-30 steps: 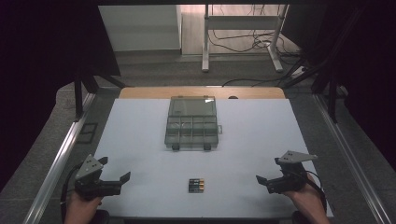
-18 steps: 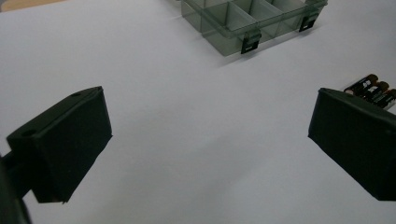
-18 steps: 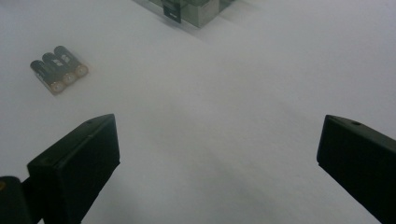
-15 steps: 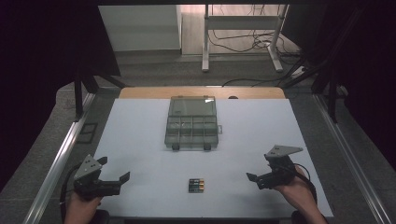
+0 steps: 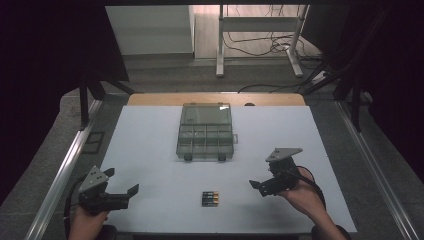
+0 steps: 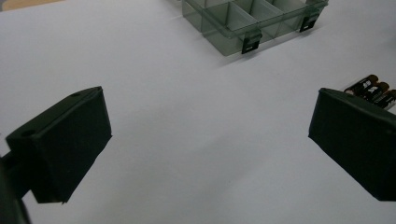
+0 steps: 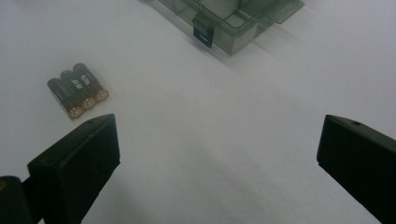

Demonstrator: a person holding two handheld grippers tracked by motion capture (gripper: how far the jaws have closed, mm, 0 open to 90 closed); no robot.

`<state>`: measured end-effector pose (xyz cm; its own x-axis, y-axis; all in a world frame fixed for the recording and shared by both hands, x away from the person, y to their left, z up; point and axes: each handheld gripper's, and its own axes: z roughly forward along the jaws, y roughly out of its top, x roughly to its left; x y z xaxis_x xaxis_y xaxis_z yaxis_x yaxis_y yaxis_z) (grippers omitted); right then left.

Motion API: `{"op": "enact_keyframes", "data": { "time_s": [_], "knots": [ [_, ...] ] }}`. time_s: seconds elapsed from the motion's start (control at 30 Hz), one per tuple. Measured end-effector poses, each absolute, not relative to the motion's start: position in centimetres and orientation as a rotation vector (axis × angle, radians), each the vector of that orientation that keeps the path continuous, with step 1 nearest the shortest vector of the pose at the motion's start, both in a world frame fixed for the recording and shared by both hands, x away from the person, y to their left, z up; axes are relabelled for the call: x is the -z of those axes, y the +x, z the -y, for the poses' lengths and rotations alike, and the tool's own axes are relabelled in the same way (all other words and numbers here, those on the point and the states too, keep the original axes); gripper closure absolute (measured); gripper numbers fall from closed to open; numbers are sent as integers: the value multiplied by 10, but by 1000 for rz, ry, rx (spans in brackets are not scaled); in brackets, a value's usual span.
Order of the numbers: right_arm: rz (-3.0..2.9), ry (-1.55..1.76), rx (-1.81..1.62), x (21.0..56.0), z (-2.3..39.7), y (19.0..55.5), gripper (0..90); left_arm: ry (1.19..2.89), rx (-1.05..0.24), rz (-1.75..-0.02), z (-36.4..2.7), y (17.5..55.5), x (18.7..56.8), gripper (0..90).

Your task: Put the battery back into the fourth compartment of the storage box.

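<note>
Two hand-held grippers flank three AA batteries on matte white table: left gripper level, jaws wide, empty; right gripper tilted toward batteries, jaws wide. Batteries near clear plastic compartment box.

I am finding no text that I can read anywhere. The three batteries are showing small pale markings on their dark sleeves in my right gripper view, but these are coming out too small and blurred to make out. The clear organizer box is carrying no label that I can see.
</note>
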<state>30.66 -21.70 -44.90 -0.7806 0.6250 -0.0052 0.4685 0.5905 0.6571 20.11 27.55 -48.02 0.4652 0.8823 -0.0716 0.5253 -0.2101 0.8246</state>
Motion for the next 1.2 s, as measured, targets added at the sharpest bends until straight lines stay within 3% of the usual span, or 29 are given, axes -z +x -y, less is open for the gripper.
{"op": "enact_keyframes", "data": {
  "time_s": [0.57,0.97,1.17,1.2],
  "knots": [
    [-2704,816,-874,452,172,321,3,1875,-528,-1185,-276,202,481,0],
    [-2794,713,-785,455,130,327,135,1880,-525,-1185,-276,202,481,4],
    [-2876,637,-735,465,110,328,262,1882,-524,-1181,-276,202,481,6],
    [-2902,606,-714,468,103,327,322,1886,-524,-1180,-275,202,481,7]
  ]
}}
